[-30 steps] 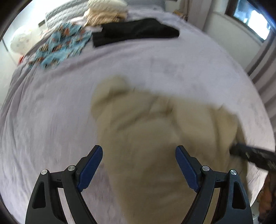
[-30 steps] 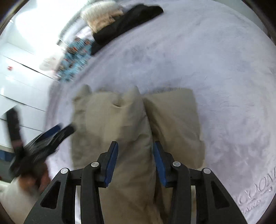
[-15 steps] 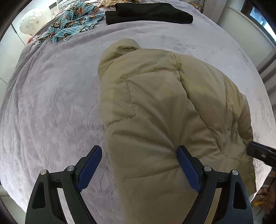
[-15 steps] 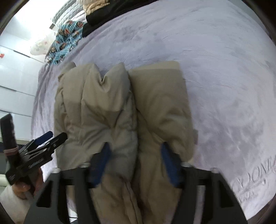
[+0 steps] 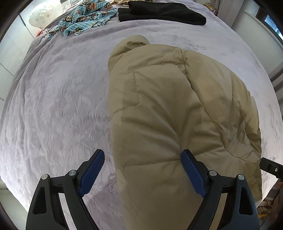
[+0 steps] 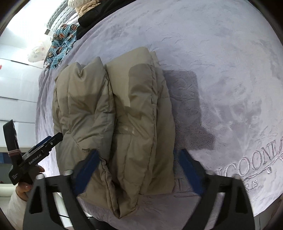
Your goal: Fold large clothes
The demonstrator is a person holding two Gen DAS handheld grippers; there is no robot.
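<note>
Left wrist view
Jacket: the folded tan puffer jacket (image 5: pixel 168 123) lies on the bed, long axis running from the near edge toward the far end, its rounded hood end pointing away.
Left gripper: the left gripper (image 5: pixel 141 169) hangs over the jacket's near end, fingers spread wide; one blue pad (image 5: pixel 192 175) rests against the fabric, the other is over bare blanket, nothing clamped.
Surface: a lilac plush blanket (image 5: pixel 53 106) covers the bed.
Far end: a blue monkey-print cloth (image 5: pixel 83 23) beside a folded black garment (image 5: pixel 162 12).
Room: pale wall panels on the left, a window at the upper right.

Right wrist view
Jacket: here it (image 6: pixel 115 115) shows as two padded rolls side by side, lengthwise away from the near edge.
Right gripper: the right gripper (image 6: pixel 139 168) straddles the near end, jaws just opened wide and blurred, gripping nothing.
Only here: embroidered lettering (image 6: pixel 247 162) on the blanket's right part, and a person's hand (image 6: pixel 24 184) holding the left gripper at the bed's left edge.
</note>
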